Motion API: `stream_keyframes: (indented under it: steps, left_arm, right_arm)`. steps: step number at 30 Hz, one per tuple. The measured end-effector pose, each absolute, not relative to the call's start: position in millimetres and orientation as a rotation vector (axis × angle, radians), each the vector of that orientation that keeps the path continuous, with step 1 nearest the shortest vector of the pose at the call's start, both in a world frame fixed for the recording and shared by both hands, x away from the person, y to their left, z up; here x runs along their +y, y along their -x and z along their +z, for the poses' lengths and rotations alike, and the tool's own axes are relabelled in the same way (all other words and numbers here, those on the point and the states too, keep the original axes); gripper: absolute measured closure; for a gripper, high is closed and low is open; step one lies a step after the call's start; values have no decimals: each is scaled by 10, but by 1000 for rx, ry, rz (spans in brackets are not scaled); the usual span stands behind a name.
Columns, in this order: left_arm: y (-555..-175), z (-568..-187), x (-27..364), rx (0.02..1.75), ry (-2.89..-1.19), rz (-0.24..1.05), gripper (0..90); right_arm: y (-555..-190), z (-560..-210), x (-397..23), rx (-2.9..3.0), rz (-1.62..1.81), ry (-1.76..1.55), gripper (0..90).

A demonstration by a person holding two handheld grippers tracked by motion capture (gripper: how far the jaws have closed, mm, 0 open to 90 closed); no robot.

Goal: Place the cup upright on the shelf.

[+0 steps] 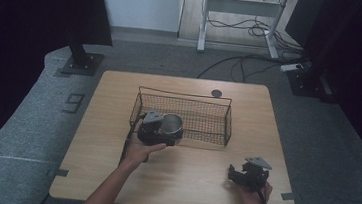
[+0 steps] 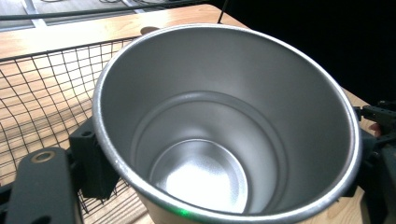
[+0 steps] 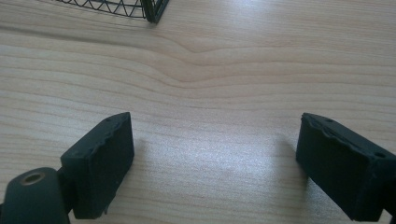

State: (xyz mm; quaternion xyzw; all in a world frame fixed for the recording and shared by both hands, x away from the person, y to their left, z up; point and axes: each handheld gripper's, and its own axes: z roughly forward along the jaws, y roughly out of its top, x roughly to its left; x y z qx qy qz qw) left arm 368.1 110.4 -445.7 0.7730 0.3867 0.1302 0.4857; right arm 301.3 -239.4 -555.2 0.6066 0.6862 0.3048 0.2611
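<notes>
Left gripper (image 1: 158, 130) clamped on metal cup (image 2: 224, 135), jaws against its outer wall, cup held at front left edge of black wire basket (image 1: 202, 116), right gripper (image 3: 212, 158) jaws wide apart, low over bare wooden table (image 1: 186, 178), well apart from basket

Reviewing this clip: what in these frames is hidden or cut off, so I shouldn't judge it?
- Metal cup: outer wall and base cut off by the left gripper view's lower edge; in the high view the left gripper covers part of it.
- Whether the cup rests on the wire basket floor: cannot tell.
- Basket in the right gripper view: just a corner, cut by the top edge.
- Right gripper: jaws open over bare table.
</notes>
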Motion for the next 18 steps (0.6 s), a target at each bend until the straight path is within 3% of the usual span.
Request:
stream_keyframes:
  steps: [18]
  left_arm:
    - [-3822, -4384, 1117, 961, -1883, 349, 179]
  right_arm:
    - [-3014, -5553, -2395, 1858, 825, -1640, 111]
